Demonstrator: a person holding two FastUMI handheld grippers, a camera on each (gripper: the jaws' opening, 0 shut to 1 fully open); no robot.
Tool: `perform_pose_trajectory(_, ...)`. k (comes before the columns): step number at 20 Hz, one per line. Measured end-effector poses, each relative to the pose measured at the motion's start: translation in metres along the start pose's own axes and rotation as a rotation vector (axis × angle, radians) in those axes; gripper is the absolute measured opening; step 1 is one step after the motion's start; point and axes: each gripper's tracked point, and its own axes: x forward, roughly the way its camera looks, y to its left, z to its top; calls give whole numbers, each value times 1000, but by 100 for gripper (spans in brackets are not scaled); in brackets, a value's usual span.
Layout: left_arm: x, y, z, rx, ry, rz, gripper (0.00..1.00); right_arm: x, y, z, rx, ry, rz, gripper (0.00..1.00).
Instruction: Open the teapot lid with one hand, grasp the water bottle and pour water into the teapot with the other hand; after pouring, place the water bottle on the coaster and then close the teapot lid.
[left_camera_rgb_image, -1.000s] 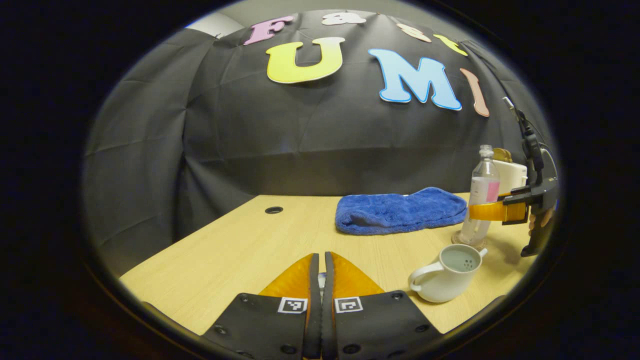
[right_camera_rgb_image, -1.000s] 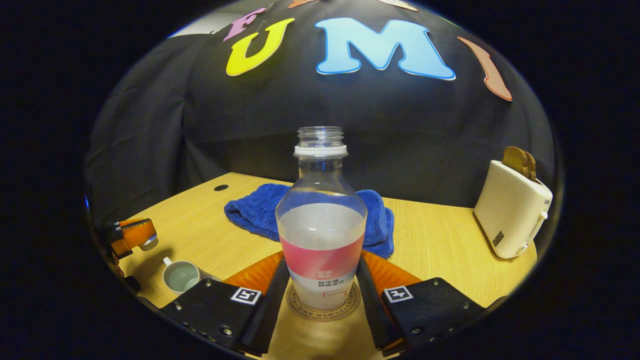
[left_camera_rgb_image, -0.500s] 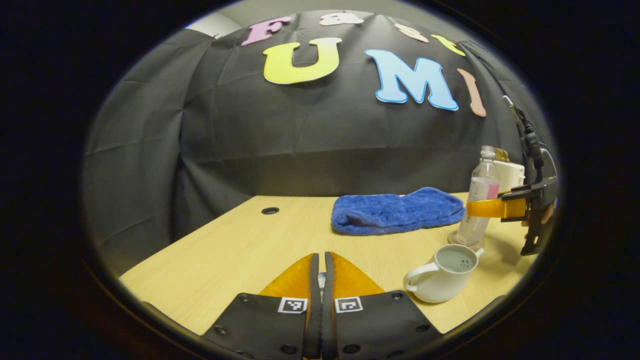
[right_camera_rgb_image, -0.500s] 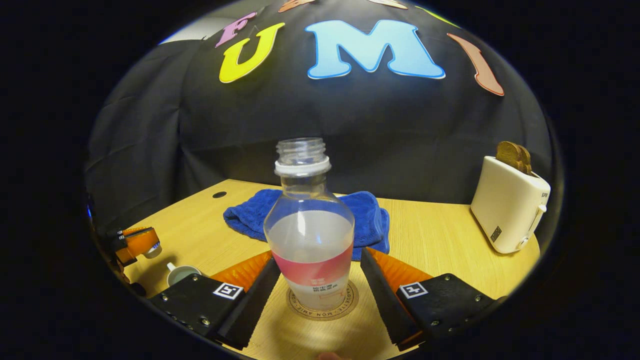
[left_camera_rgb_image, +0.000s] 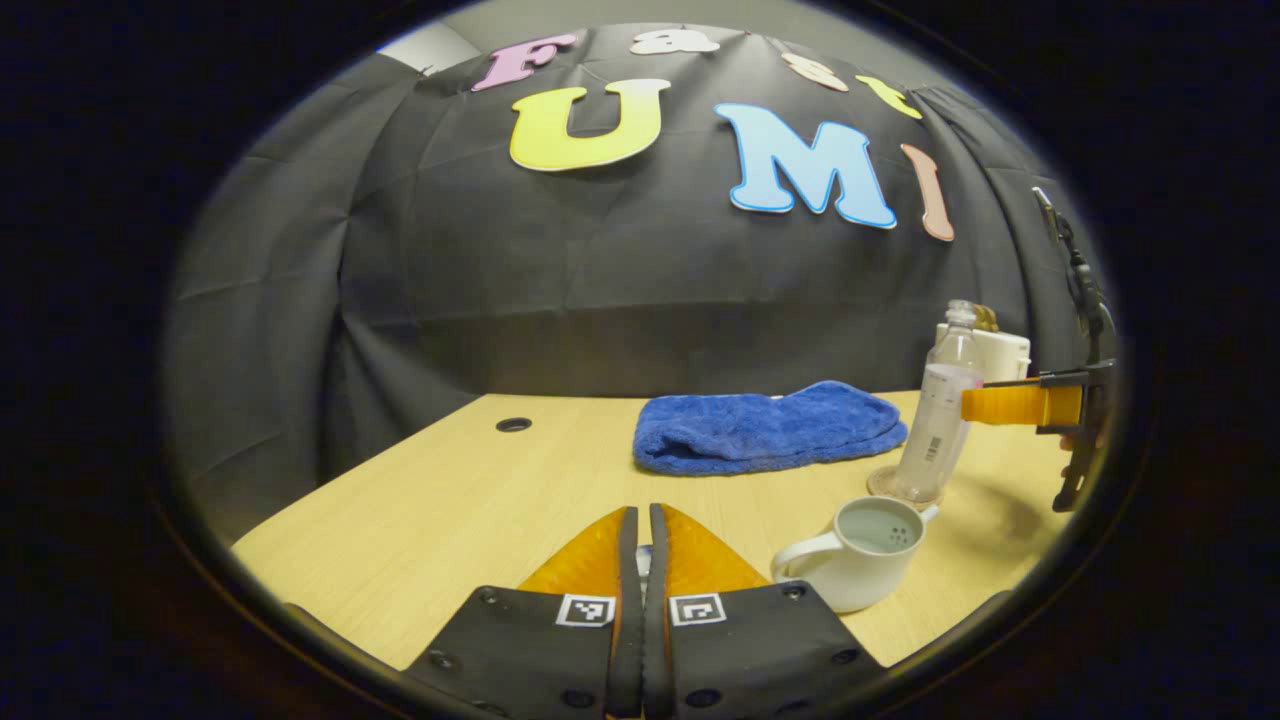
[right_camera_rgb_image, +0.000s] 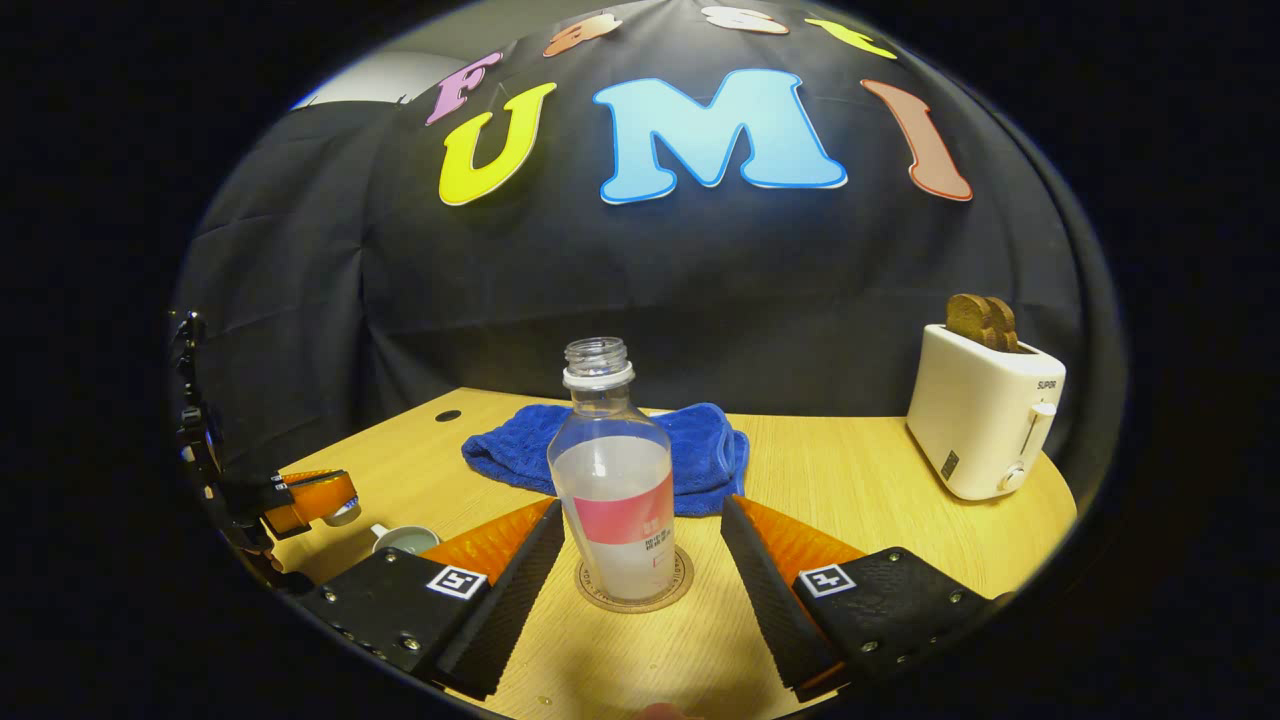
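The wooden table (right_camera_rgb_image: 880, 490) spreads across the lower half of the right gripper view, and in the left gripper view its bare top (left_camera_rgb_image: 450, 500) runs from about 8 o'clock to 4 o'clock. On it, near the back edge, lies a folded blue towel (right_camera_rgb_image: 700, 450), seen at roughly 3 o'clock from centre in the left gripper view (left_camera_rgb_image: 765, 430). A white toaster (right_camera_rgb_image: 985, 420) stands at 3 o'clock in the right gripper view with brown toast (right_camera_rgb_image: 980, 318) poking out of its slot. The water bottle (right_camera_rgb_image: 612, 490) stands upright and uncapped on the round coaster (right_camera_rgb_image: 675, 590), just below centre in the right gripper view and at about 3 o'clock in the left gripper view (left_camera_rgb_image: 935, 420); it is partly filled. The right gripper (right_camera_rgb_image: 640, 570) sits just short of the bottle with its fingers spread wide, one to either side and touching nothing, holding nothing. The white teapot (left_camera_rgb_image: 850, 555) rests at 4 o'clock in the left gripper view, open-topped, handle toward 9 o'clock, near the bottle; in the right gripper view its rim (right_camera_rgb_image: 405, 540) peeks out at 8 o'clock. The left gripper (left_camera_rgb_image: 640, 560) has its fingers pressed nearly together at 6 o'clock; in the right gripper view it (right_camera_rgb_image: 325, 500) hangs above the teapot, clamped on the small teapot lid (right_camera_rgb_image: 345, 514).
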Motion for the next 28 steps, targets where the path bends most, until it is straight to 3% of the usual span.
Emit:
perform_pose_trajectory(14,-1,-97,41,87,-87,-174,6,-44,-13,-12,55,-35,33,98)
perform_pose_trajectory(28,11,-136,23,128,-54,-214,6,-53,-28,-9,109,-69,44,100)
